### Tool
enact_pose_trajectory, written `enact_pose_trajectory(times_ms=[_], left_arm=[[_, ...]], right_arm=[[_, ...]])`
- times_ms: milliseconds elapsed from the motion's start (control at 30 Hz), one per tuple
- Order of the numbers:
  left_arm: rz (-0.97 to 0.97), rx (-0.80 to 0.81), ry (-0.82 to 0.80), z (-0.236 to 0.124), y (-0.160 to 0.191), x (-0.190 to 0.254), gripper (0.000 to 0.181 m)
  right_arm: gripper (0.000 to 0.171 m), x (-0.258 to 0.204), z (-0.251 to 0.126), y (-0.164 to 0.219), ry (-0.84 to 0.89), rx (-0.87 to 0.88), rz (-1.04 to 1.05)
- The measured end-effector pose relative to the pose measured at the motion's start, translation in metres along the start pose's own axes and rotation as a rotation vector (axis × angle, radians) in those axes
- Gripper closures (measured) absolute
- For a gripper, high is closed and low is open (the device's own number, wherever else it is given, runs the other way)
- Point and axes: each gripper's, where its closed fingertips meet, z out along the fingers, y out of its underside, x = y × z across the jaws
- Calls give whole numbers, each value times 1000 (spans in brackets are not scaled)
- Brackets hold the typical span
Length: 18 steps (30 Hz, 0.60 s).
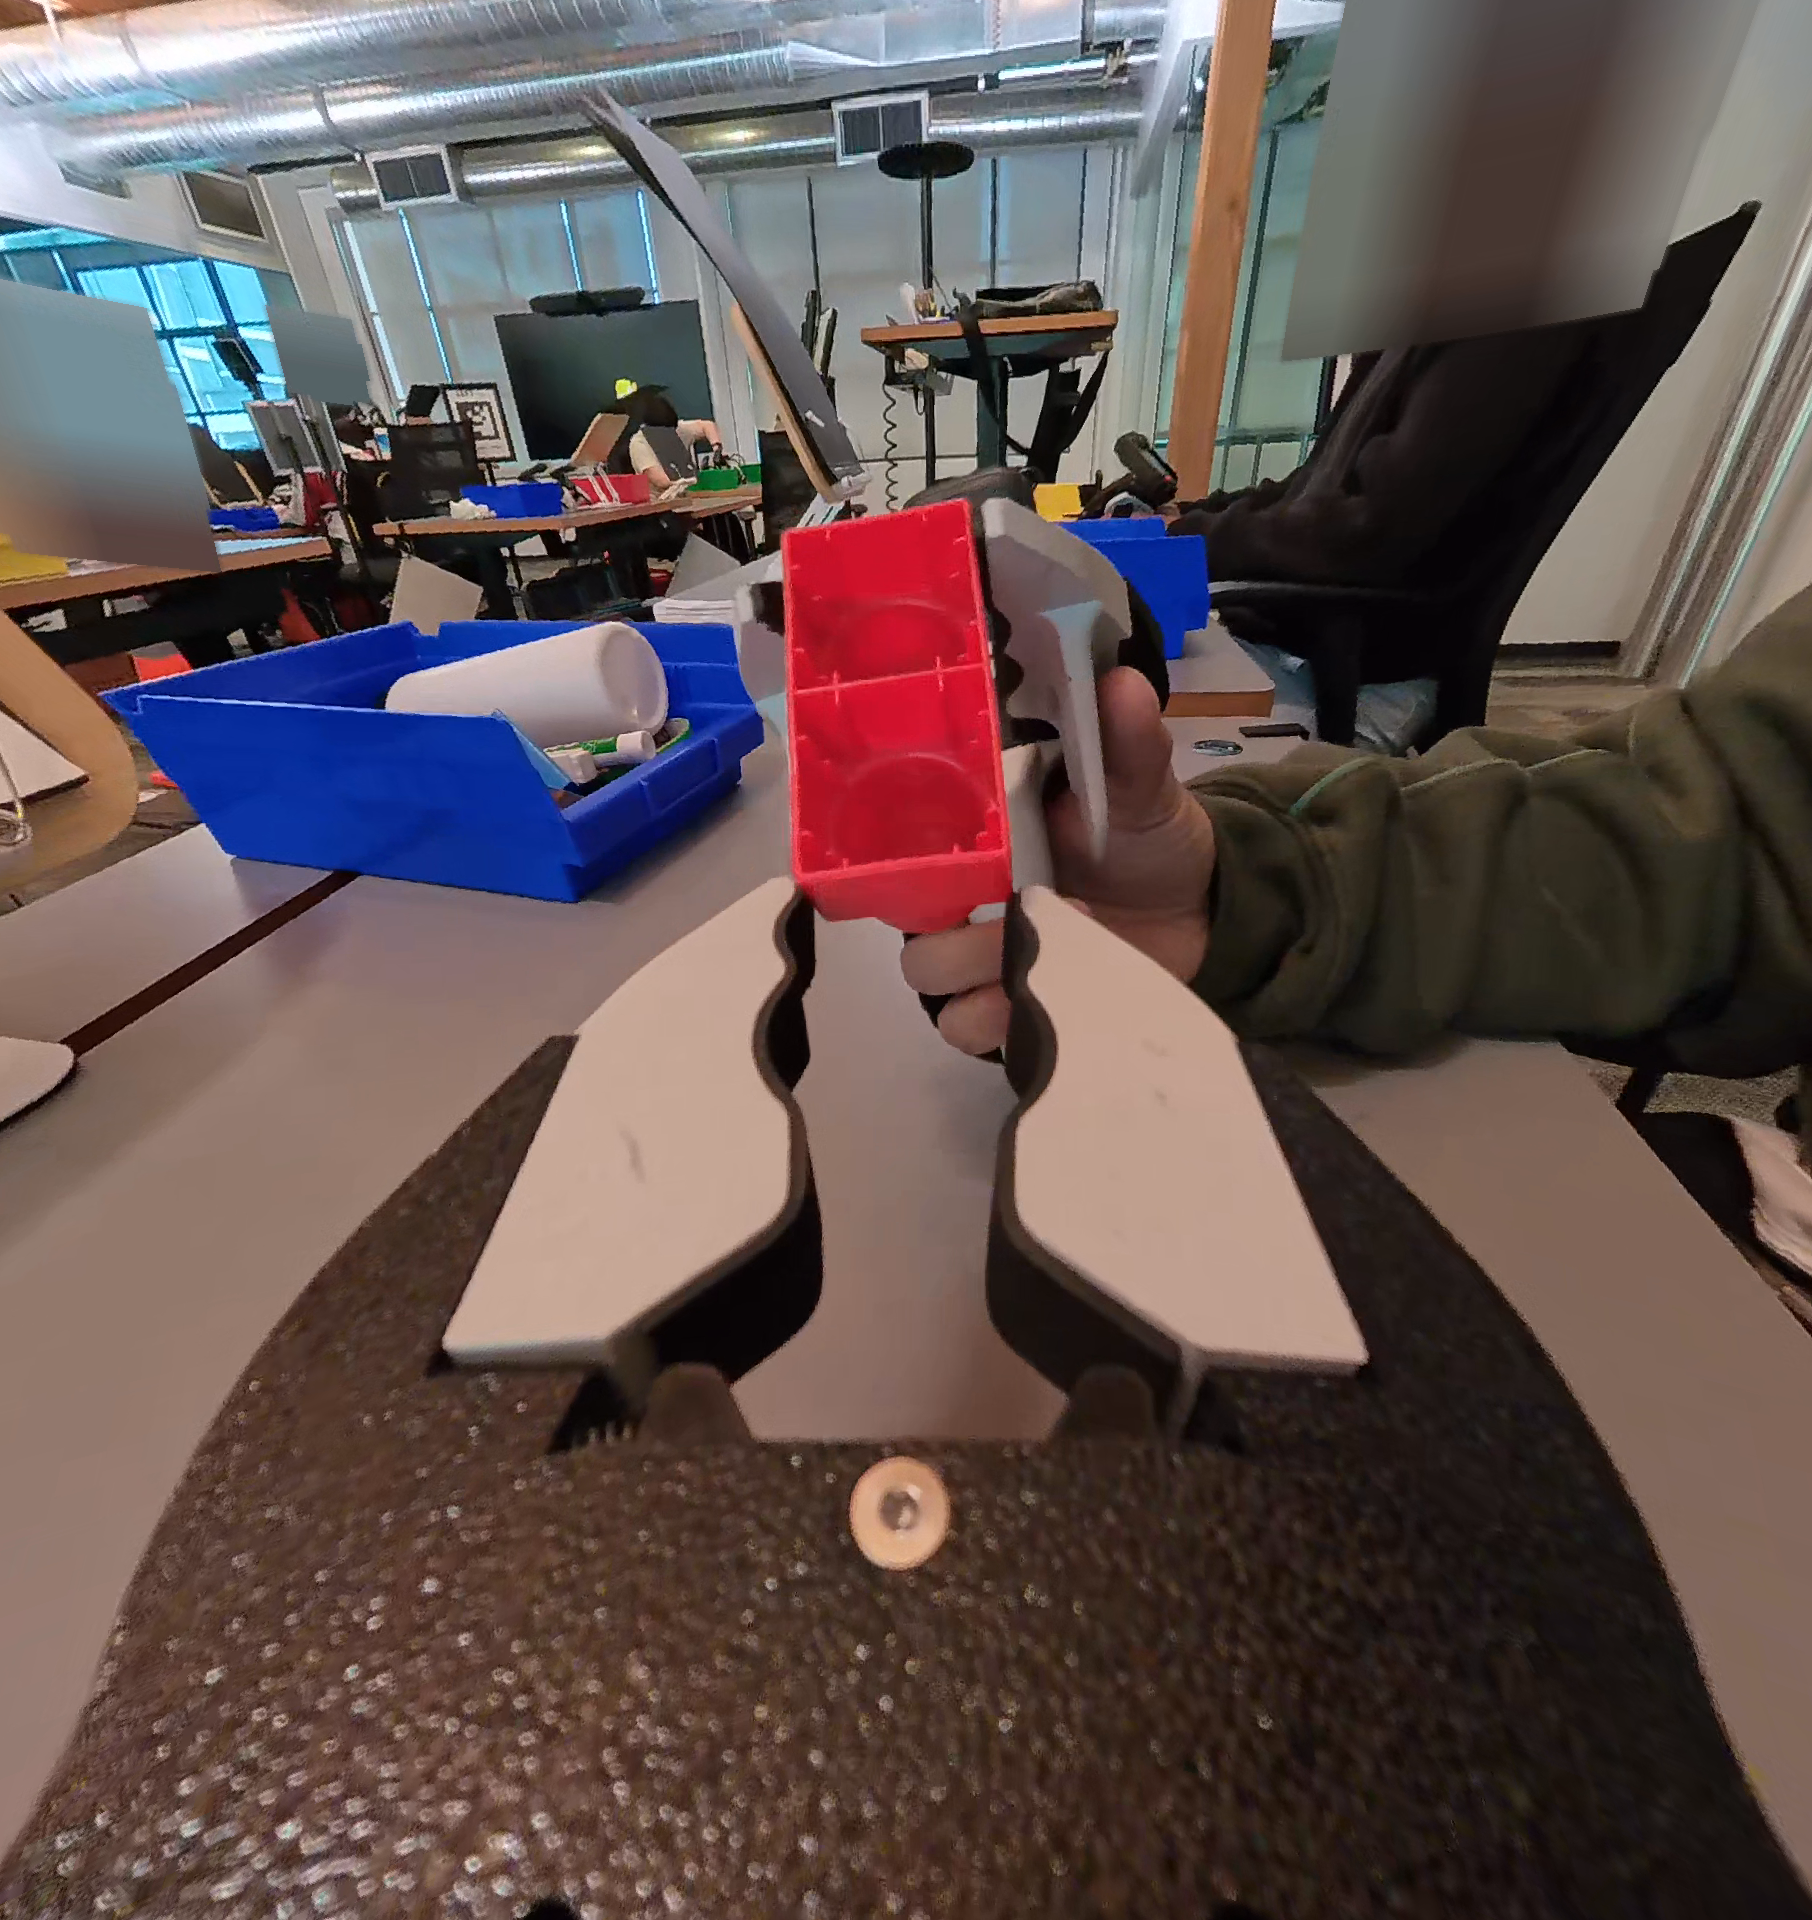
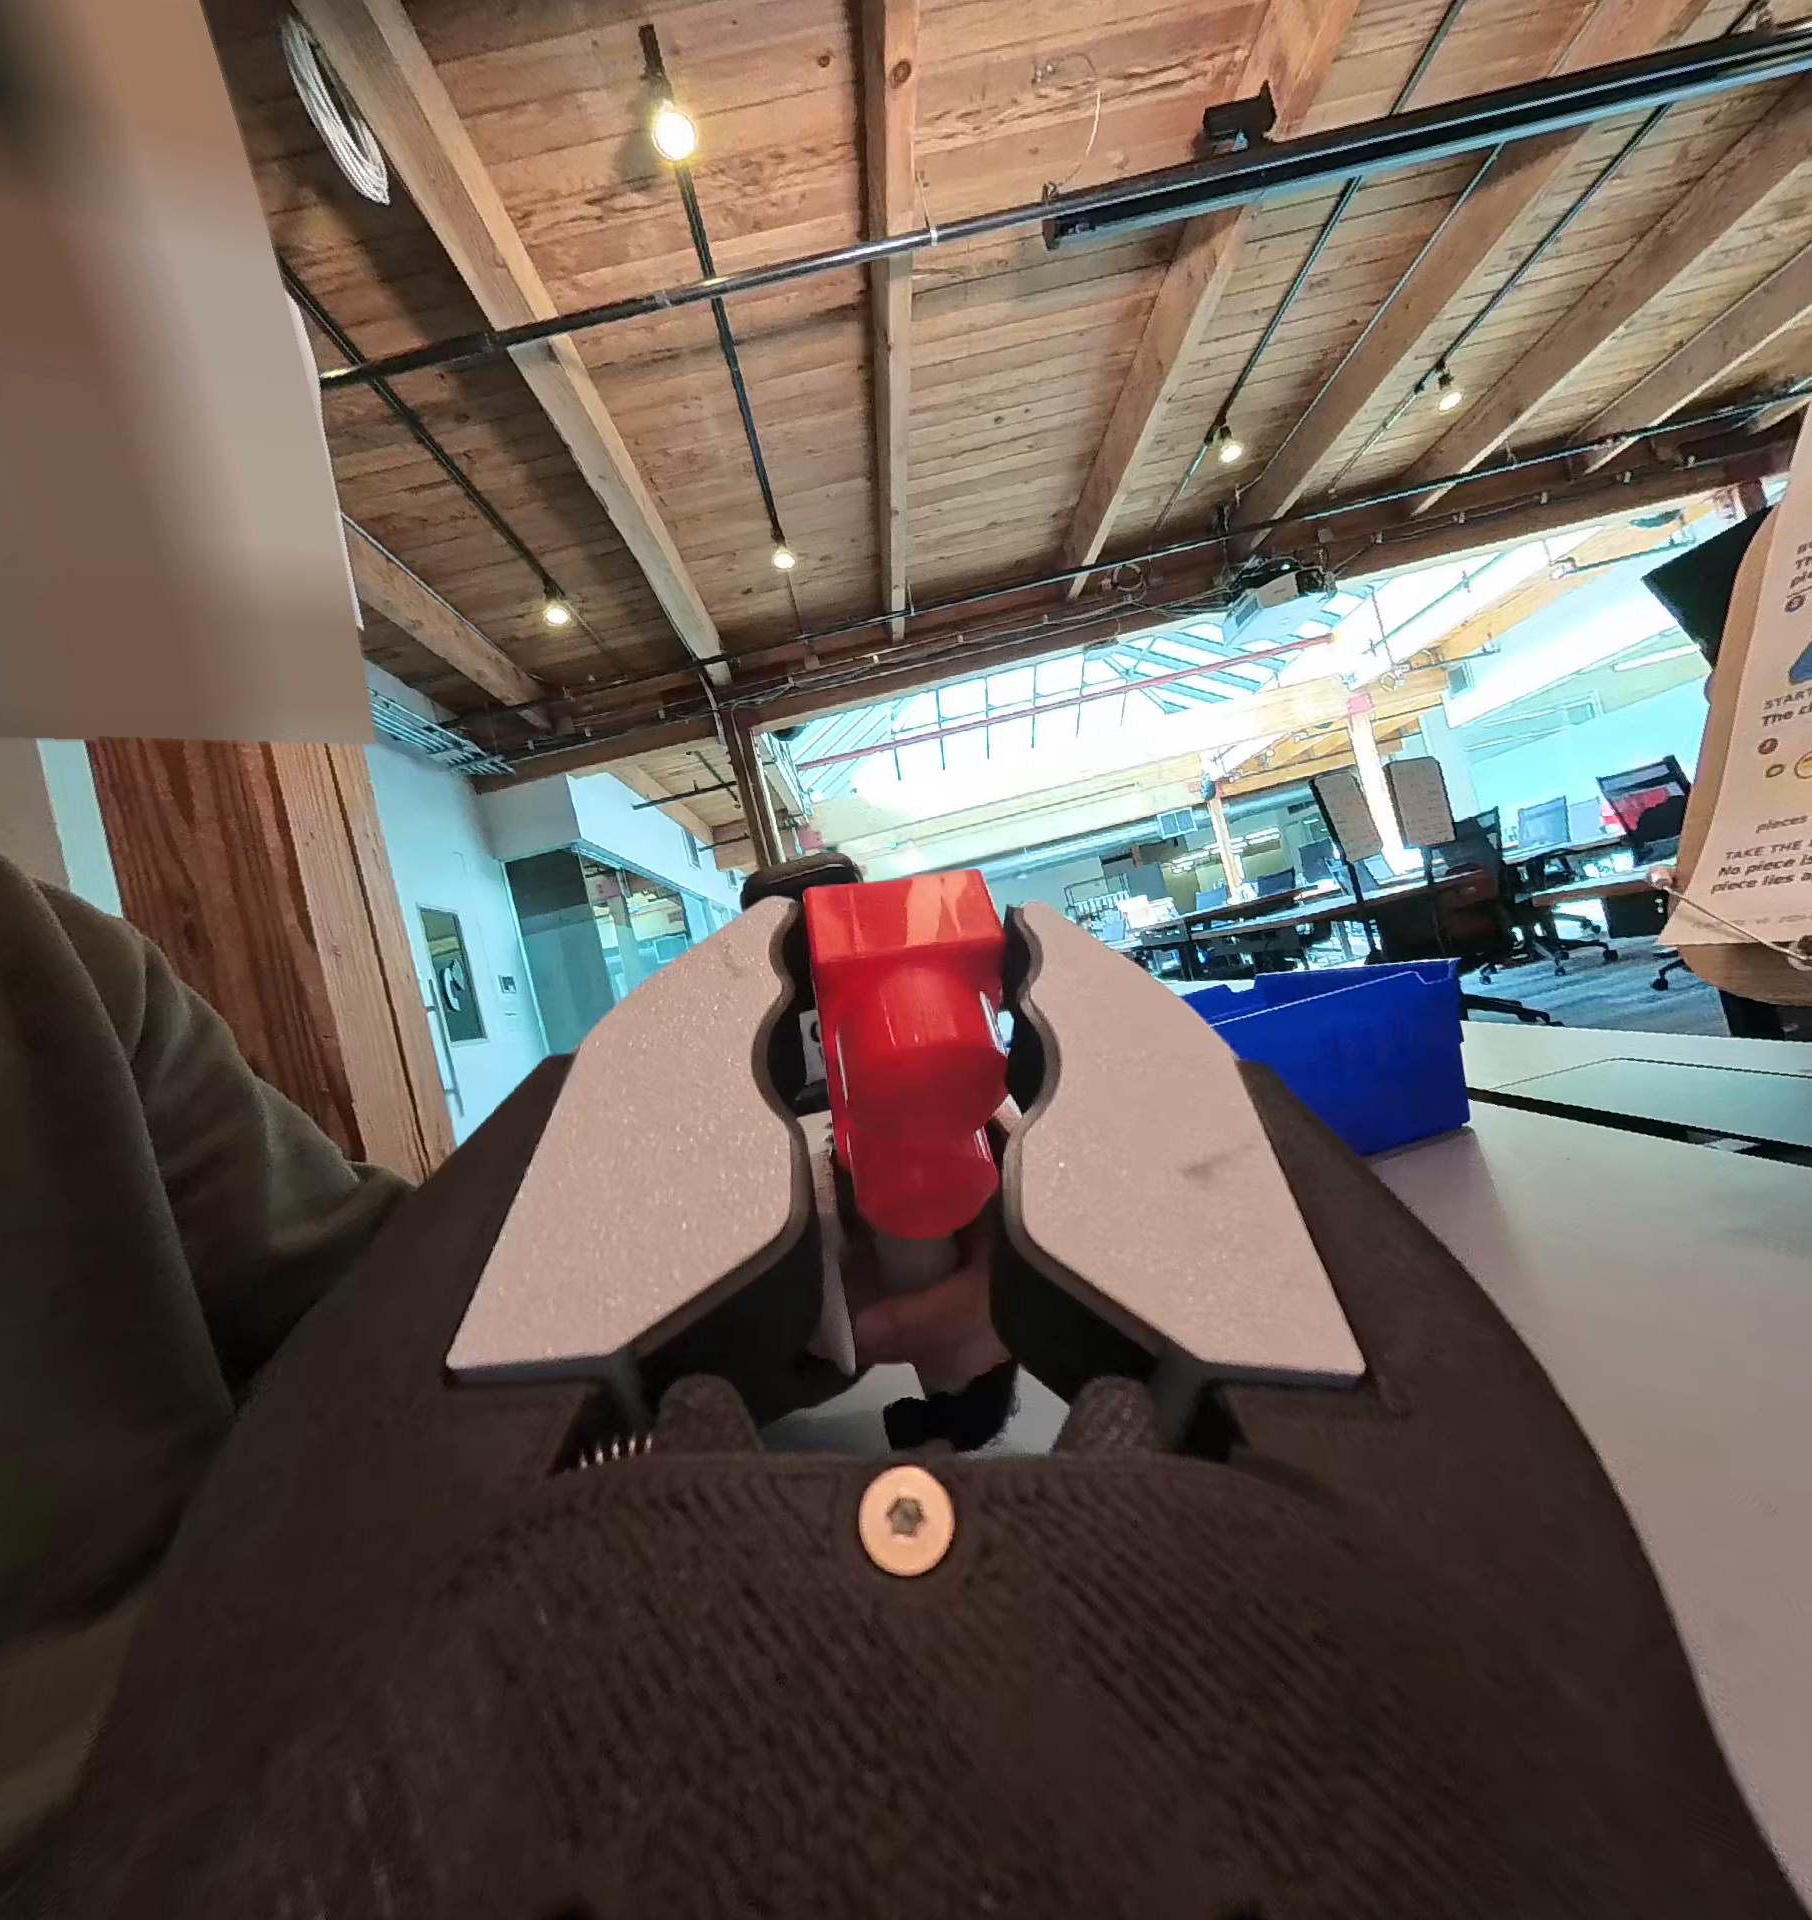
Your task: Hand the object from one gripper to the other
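A red two-stud toy brick (image 1: 891, 717) is held upright in the air above the grey table (image 1: 258, 1091), with its hollow underside facing the left wrist camera. My left gripper (image 1: 904, 914) has its tips closed onto the brick's lower end. The right gripper's fingers (image 1: 1053, 634) clamp the brick's upper half from both sides, and a hand (image 1: 1130, 831) in a green sleeve holds that gripper. In the right wrist view my right gripper (image 2: 904, 925) is shut on the brick (image 2: 912, 1049), whose studs face the camera.
A blue bin (image 1: 362, 769) holding a white bottle (image 1: 538, 675) and small items stands on the table at the left, and also shows in the right wrist view (image 2: 1338, 1049). A printed sheet on a stand (image 2: 1795, 727) is at the far right. Desks and chairs fill the room behind. One gripper's finger ends stand about 6 cm off the other's.
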Motion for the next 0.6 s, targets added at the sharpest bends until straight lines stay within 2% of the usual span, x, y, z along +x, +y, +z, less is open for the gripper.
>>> enact_pose_trajectory(times_ms=[200,467,500,567,600], left_arm=[[-141,77,47,0,-8,4,144],[-100,85,-9,-12,-17,-8,147],[-89,67,-20,-14,-15,-11,147],[-59,16,-46,-20,-11,-18,147],[-27,-29,-63,-23,-7,-21,147]], right_arm=[[136,-5,1,0,-7,-12,-71],[135,0,0,4,8,-38,-35],[134,5,-2,5,39,-55,-60],[112,18,-8,3,137,-88,-146],[108,21,-10,4,161,-130,-203]])
